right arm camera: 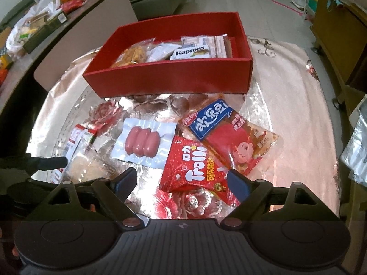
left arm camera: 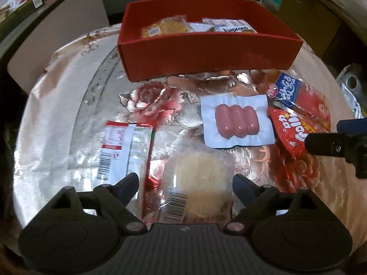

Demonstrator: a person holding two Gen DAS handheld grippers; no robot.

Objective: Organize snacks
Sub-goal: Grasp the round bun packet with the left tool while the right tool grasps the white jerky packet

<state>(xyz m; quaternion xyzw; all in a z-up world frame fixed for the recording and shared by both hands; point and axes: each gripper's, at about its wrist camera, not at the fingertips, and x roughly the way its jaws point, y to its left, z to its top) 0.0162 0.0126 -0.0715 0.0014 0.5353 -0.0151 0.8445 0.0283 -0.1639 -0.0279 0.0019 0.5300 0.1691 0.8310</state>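
A red box (left arm camera: pixel 206 50) (right arm camera: pixel 174 80) stands at the far side of the table and holds several snack packs, one marked Kaprons (right arm camera: pixel 191 52). In front of it lie a sausage pack (left arm camera: pixel 237 120) (right arm camera: pixel 144 144), a red Trolli bag (right arm camera: pixel 195 167) (left arm camera: pixel 290 130), a blue and red bag (right arm camera: pixel 229 133) (left arm camera: pixel 291 91), a clear pastry pack (left arm camera: pixel 199 181) (right arm camera: pixel 88 167) and a red and white wrapper (left arm camera: pixel 121 149) (right arm camera: pixel 74 141). My left gripper (left arm camera: pixel 185 186) is open, its fingers either side of the pastry pack. My right gripper (right arm camera: pixel 181 182) is open around the near end of the Trolli bag.
The table has a shiny floral cover (right arm camera: pixel 286 114) and a rounded edge. A sideboard at the left (right arm camera: pixel 34 29) carries bags and boxes. A wooden cabinet (right arm camera: pixel 339 29) stands at the right. Silver bags (right arm camera: pixel 357 146) lie at the right edge.
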